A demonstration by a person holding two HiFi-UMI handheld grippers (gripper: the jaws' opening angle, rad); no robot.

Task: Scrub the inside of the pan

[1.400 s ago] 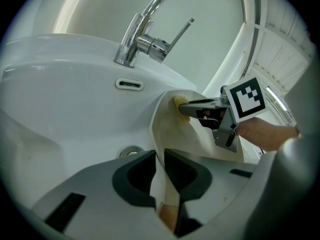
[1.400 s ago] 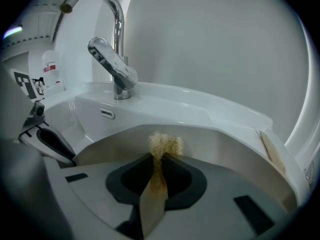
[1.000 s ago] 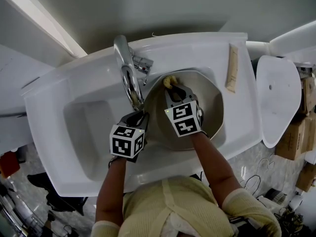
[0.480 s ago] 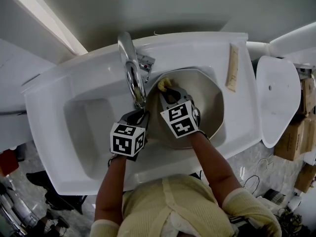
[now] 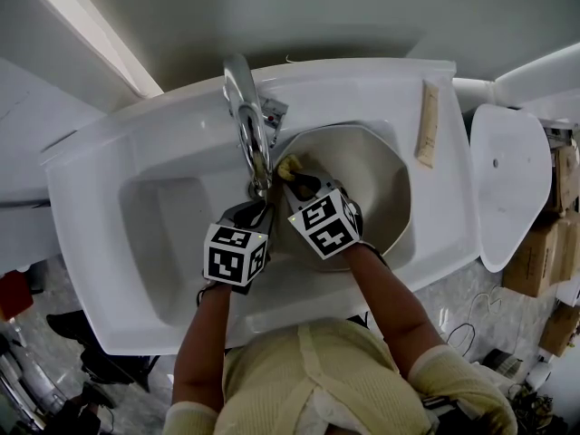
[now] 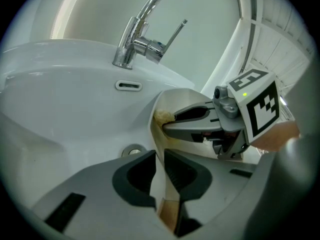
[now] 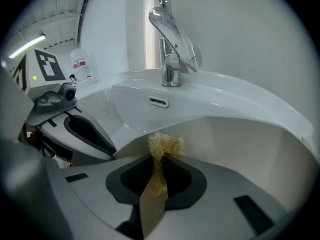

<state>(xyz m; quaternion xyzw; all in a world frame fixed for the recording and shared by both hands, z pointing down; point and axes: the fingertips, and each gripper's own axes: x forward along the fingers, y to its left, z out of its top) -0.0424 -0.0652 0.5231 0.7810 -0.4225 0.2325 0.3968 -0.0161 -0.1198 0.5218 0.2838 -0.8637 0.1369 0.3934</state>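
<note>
Now: scrubbing tight under the tap, with little room to spare.
The right gripper (image 7: pixel 157 171) is closed on a yellow scrubber (image 7: pixel 165 144) and presses it to the far-left inner wall of the pan (image 5: pixel 385 188), which sits at the right end of the sink (image 5: pixel 136 179). The left gripper (image 6: pixel 159 171) is clamped on the pan's near-left rim. The faucet (image 5: pixel 246 120) hangs just beside them — a hard stroke could knock it, or drag the thinly pinched scrubber free. Contact seems firm, though the view is cramped.
</note>
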